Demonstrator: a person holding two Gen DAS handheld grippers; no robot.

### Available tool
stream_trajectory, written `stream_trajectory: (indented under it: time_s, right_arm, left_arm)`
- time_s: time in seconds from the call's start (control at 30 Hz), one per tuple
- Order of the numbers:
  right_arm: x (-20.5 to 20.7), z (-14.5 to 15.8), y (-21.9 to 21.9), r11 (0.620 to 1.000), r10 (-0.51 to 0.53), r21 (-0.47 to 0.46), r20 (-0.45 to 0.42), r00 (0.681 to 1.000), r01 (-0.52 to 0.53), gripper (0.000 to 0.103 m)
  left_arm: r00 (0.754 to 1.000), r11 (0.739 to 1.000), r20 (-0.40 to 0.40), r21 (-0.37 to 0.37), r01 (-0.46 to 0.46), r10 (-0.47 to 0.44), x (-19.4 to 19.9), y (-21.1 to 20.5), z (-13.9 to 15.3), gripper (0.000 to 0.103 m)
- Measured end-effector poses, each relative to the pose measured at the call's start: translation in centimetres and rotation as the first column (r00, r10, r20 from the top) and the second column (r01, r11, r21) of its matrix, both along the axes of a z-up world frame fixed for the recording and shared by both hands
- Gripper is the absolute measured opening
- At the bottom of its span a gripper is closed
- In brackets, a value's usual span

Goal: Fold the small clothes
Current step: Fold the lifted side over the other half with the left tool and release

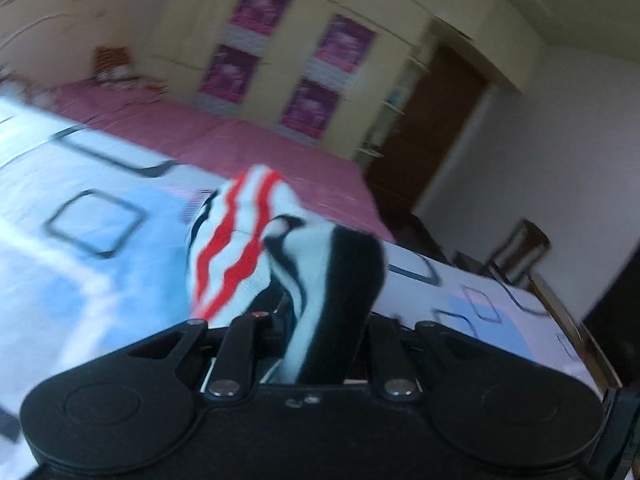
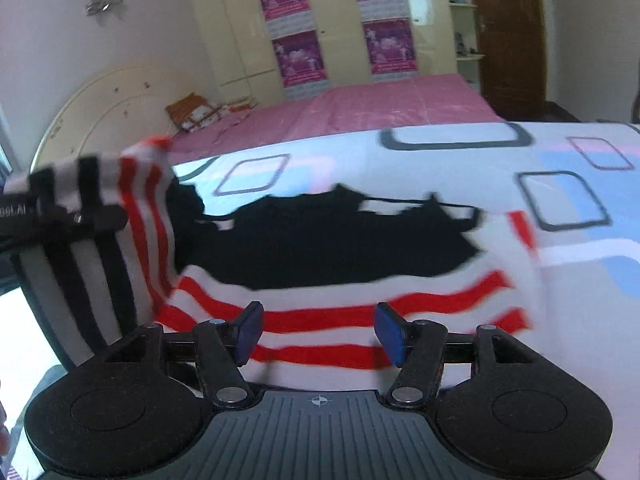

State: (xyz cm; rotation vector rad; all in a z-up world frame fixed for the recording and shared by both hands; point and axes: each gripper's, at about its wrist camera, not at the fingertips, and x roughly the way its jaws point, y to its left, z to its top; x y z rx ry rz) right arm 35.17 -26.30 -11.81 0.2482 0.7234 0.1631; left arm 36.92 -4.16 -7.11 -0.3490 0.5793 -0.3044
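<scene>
Bedroom sheet (image 2: 440, 160) below; my left gripper (image 1: 296, 320) clamps the striped garment's (image 2: 320, 280) lifted corner, right gripper (image 2: 318, 330) apart above it. I'd carry the corner across evenly, keeping tension.

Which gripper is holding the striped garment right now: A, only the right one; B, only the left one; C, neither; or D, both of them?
B: the left gripper is shut on a bunched corner of the striped garment, while the right gripper hangs open above the cloth, its blue fingers spread apart with stripes showing between them.
</scene>
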Motion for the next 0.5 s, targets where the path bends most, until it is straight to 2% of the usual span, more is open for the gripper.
stream_trajectory:
  time_s: [0.13,0.2,0.27,0.37,0.4,0.43,0.5]
  right_arm:
    - [-1.8,0.3,-4.6,0.997,-0.074,0.015,-0.007,0.997,0.074,0.06]
    - [-2.8,0.4,-6.9,0.993,-0.117,0.013,-0.007,0.993,0.118,0.06]
    - [-3.7,0.6,-9.1,0.987,-0.161,0.012,-0.009,0.987,0.161,0.061]
    - [-4.5,0.9,-11.2,0.981,-0.188,0.036,-0.015,0.982,0.188,0.061]
    - [-4.7,1.1,-11.5,0.981,-0.184,0.05,-0.018,0.983,0.185,0.061]
    - [-4.8,1.3,-11.6,0.982,-0.177,0.064,-0.02,0.984,0.177,0.061]
    - [-4.9,1.7,-11.3,0.983,-0.159,0.09,-0.013,0.987,0.16,0.061]
  left_arm:
    - [0.989,0.987,0.018,0.069,0.145,-0.146,-0.8,-6.0,-0.8,0.016]
    - [0.977,0.972,0.013,0.103,0.212,-0.215,-1.4,-8.8,-1.9,0.016]
    - [0.959,0.945,-0.008,0.169,0.279,-0.282,-2.3,-11.5,-3.6,0.016]
    - [0.928,0.873,-0.088,0.316,0.371,-0.362,-3.7,-15.1,-6.7,0.024]
    - [0.926,0.856,-0.08,0.358,0.373,-0.37,-4.3,-15.5,-7.1,0.028]
    - [0.924,0.846,-0.059,0.383,0.372,-0.379,-5.0,-15.7,-7.1,0.03]
    - [0.916,0.842,-0.063,0.372,0.39,-0.396,-5.7,-15.5,-6.9,0.046]
